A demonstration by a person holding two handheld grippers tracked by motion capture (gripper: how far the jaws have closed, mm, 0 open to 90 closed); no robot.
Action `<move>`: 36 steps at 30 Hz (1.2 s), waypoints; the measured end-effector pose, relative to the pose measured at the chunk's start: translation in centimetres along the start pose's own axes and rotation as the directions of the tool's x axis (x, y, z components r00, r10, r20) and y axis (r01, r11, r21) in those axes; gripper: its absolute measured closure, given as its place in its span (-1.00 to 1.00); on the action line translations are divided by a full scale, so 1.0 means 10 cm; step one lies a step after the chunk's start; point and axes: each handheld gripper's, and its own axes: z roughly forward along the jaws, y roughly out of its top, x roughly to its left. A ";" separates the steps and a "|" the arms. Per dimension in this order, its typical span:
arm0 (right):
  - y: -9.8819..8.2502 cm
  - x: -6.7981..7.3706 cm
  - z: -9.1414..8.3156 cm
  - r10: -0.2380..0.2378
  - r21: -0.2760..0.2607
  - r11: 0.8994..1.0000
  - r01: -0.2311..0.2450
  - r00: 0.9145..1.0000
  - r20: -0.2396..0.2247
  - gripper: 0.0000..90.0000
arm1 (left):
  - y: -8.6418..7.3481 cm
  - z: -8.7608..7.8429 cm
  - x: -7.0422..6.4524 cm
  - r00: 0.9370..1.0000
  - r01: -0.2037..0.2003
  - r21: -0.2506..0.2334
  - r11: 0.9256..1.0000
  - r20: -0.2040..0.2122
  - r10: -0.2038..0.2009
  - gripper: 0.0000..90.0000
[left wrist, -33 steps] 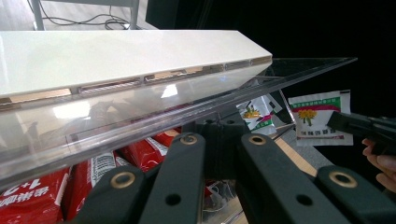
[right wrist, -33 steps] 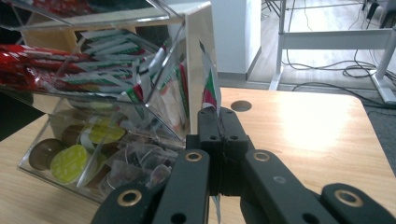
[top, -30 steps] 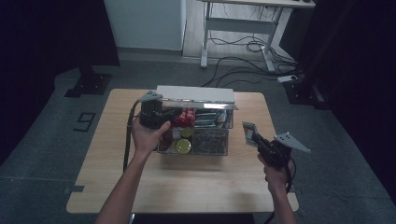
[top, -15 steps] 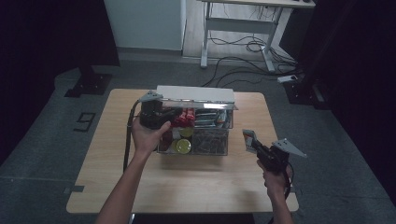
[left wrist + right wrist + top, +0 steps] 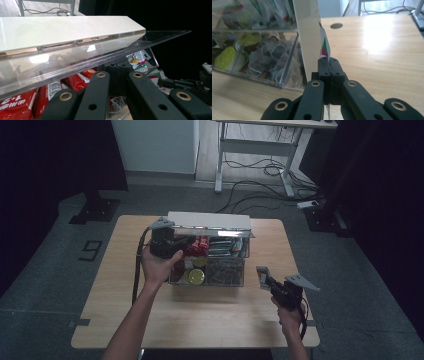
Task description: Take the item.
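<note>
At about ten o'clock of the table (image 5: 115, 290), the left gripper (image 5: 170, 241) rests at the left end of the clear box (image 5: 220, 275), its jaws together under the raised transparent lid (image 5: 105, 51); whether they pinch the lid's edge I cannot tell. So the box stands open, with red packets (image 5: 47, 93), tea bags (image 5: 274, 62) and a yellow-green pod (image 5: 194, 276) inside. At four o'clock, the right gripper (image 5: 328, 62) is clamped on a thin sachet (image 5: 324, 48), held clear of the box just beside its right wall. The picking looks done; setting the sachet down remains. Bare wood lies open toward the front and right, the table's right edge near.
</note>
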 end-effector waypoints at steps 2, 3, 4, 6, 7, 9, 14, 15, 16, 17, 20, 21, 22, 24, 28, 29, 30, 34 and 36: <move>-0.04 -0.01 0.04 -0.001 0.011 1.000 0.001 1.000 0.002 0.99 | 0.00 0.00 0.00 1.000 -0.001 0.000 1.000 -0.002 0.001 1.00; -0.06 -0.01 0.05 0.005 0.019 1.000 -0.005 1.000 0.002 0.99 | 0.00 0.00 0.00 1.000 -0.001 0.001 1.000 -0.003 0.001 1.00; -0.08 -0.02 0.08 0.004 0.027 1.000 -0.004 1.000 0.002 0.99 | 0.00 0.00 0.00 1.000 -0.002 0.001 1.000 -0.003 0.002 1.00; -0.12 -0.02 0.10 0.009 0.037 0.999 -0.009 1.000 0.002 0.99 | 0.00 0.00 -0.01 1.000 -0.002 0.001 1.000 -0.004 0.002 1.00; -0.13 -0.03 0.12 0.012 0.042 0.999 -0.012 1.000 0.004 0.99 | 0.00 0.00 -0.01 1.000 -0.002 0.000 1.000 -0.004 0.002 1.00; -0.17 -0.05 0.15 0.021 0.054 0.998 -0.021 1.000 0.007 0.99 | 0.00 0.00 -0.01 1.000 -0.002 0.001 1.000 -0.005 0.002 1.00; -0.27 -0.12 0.22 0.040 0.079 0.996 -0.041 0.999 0.015 0.99 | 0.00 0.00 -0.01 1.000 -0.003 0.000 1.000 -0.006 0.003 1.00; -0.28 -0.14 0.23 0.040 0.086 0.995 -0.042 0.999 0.021 0.98 | 0.00 0.00 -0.01 1.000 -0.003 0.001 1.000 -0.006 0.003 1.00; -0.30 -0.16 0.25 0.046 0.089 0.995 -0.049 0.999 0.025 0.98 | 0.00 0.00 -0.01 1.000 -0.002 0.001 1.000 -0.006 0.002 1.00; -0.32 -0.18 0.26 0.051 0.096 0.994 -0.054 0.998 0.030 0.98 | 0.00 0.00 -0.01 1.000 -0.003 0.001 1.000 -0.007 0.003 1.00; -0.35 -0.24 0.28 0.072 0.102 0.992 -0.076 0.997 0.038 0.98 | -0.01 0.00 -0.01 1.000 -0.003 0.002 1.000 -0.009 0.003 1.00; -0.36 -0.26 0.27 0.080 0.101 0.991 -0.083 0.996 0.039 0.98 | -0.01 0.00 -0.01 1.000 -0.002 0.002 1.000 -0.009 0.002 1.00; -0.36 -0.28 0.27 0.085 0.101 0.991 -0.088 0.996 0.041 0.98 | -0.01 0.00 -0.01 1.000 -0.002 0.002 1.000 -0.009 0.002 1.00; -0.36 -0.30 0.26 0.092 0.099 0.990 -0.096 0.995 0.049 0.98 | -0.01 0.00 -0.01 1.000 -0.001 0.002 1.000 -0.008 0.001 1.00; -0.38 -0.36 0.26 0.100 0.097 0.990 -0.106 0.993 0.066 0.97 | -0.01 0.00 -0.01 1.000 -0.002 0.002 1.000 -0.007 0.002 1.00; -0.39 -0.38 0.25 0.101 0.101 0.989 -0.108 0.992 0.072 0.97 | -0.01 0.00 -0.01 1.000 -0.003 0.002 1.000 -0.007 0.003 1.00; -0.39 -0.39 0.26 0.103 0.098 0.989 -0.111 0.991 0.081 0.96 | -0.01 0.00 -0.01 1.000 -0.004 0.004 1.000 -0.007 0.004 1.00; -0.41 -0.44 0.26 0.101 0.104 0.988 -0.112 0.989 0.107 0.93 | -0.02 0.00 -0.02 1.000 -0.005 0.002 1.000 -0.008 0.005 0.99; -0.43 -0.46 0.26 0.096 0.113 0.988 -0.109 0.988 0.121 0.92 | -0.02 0.00 -0.02 1.000 -0.005 0.003 1.000 -0.008 0.005 0.99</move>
